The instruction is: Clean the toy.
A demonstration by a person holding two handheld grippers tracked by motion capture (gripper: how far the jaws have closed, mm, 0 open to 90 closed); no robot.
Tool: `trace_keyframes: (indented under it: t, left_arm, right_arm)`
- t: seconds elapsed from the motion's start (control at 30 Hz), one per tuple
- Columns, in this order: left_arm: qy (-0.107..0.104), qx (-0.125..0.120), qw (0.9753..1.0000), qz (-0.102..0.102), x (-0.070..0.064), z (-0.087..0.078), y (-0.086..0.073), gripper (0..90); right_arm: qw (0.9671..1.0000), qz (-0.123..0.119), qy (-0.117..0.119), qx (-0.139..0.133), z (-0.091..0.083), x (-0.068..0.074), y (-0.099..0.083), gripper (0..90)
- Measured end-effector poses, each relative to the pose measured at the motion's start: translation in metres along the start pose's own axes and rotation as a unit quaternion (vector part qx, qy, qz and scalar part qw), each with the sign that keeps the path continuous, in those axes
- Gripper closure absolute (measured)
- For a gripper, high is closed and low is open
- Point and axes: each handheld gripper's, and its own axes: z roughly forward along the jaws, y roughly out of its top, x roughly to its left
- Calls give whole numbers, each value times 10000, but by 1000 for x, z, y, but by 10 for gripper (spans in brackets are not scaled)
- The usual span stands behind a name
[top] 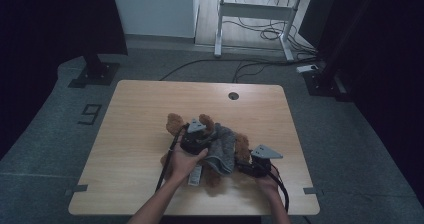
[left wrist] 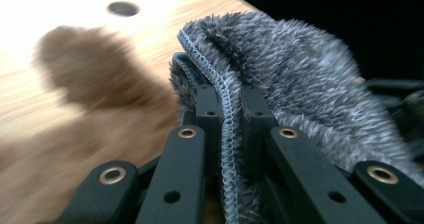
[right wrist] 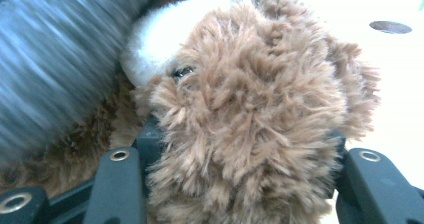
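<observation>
A brown plush toy (top: pixel 175 124) lies at the middle of the wooden table (top: pixel 150 99), and a grey fuzzy cloth (top: pixel 222 146) is draped over it. My left gripper (top: pixel 196 136) sits over the toy. In the left gripper view, this gripper (left wrist: pixel 230 96) is shut on the stitched hem of the grey cloth (left wrist: pixel 300 69), with blurred brown fur (left wrist: pixel 85 69) beyond it. My right gripper (top: pixel 248 165) is at the toy's near right side. In the right gripper view, this gripper (right wrist: pixel 242 134) is shut on a brown furry part of the plush toy (right wrist: pixel 250 84). White fur (right wrist: pixel 150 39) and the cloth (right wrist: pixel 55 49) are to the left.
A round cable hole (top: pixel 233 95) sits near the table's far edge. A small pale oblong thing (top: pixel 195 174) lies by the left hand. On the floor beyond the table are a white desk frame (top: pixel 255 14), loose cables (top: pixel 260 34) and two black stand bases (top: pixel 92 74).
</observation>
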Motion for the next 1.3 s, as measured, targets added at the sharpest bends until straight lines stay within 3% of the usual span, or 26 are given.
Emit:
trace_keyframes:
  t: [0.03, 0.23, 0.43, 0.63, 0.83, 1.0, 1.1, 1.2, 1.3]
  left_arm:
    - [-79, -55, 9998, -146, 9, -6, -4, 816]
    - [39, -252, 9984, -507, 40, -32, -19, 816]
    - [267, -320, 9980, -474, 54, -51, -33, 815]
    - [489, -101, 9966, -660, 78, -62, -51, 815]
    - [690, 151, 9953, -663, 88, -63, -65, 815]
    - [841, 313, 9928, -796, 101, -68, -76, 813]
    - [935, 263, 9920, -805, 102, -74, -74, 814]
    - [994, 121, 9932, -588, 93, -83, -61, 815]
    - [838, -128, 9953, -474, 81, -90, -42, 816]
  right_arm:
    - [10000, 27, 8, -22, 0, 0, -1, 433]
    - [10000, 71, 36, -36, 0, -1, -1, 432]
    - [10000, 41, 21, -45, 0, 1, -2, 430]
    - [10000, 69, 36, -53, 0, 0, -2, 431]
    - [9999, 92, 28, -50, 0, 0, -2, 431]
    - [9999, 100, 35, -53, 0, 0, -2, 431]
    - [9999, 120, 40, -46, 0, -1, -2, 431]
    - [9999, 127, 42, -47, 0, -2, -2, 431]
    - [9999, 148, 47, -52, 0, -2, -2, 431]
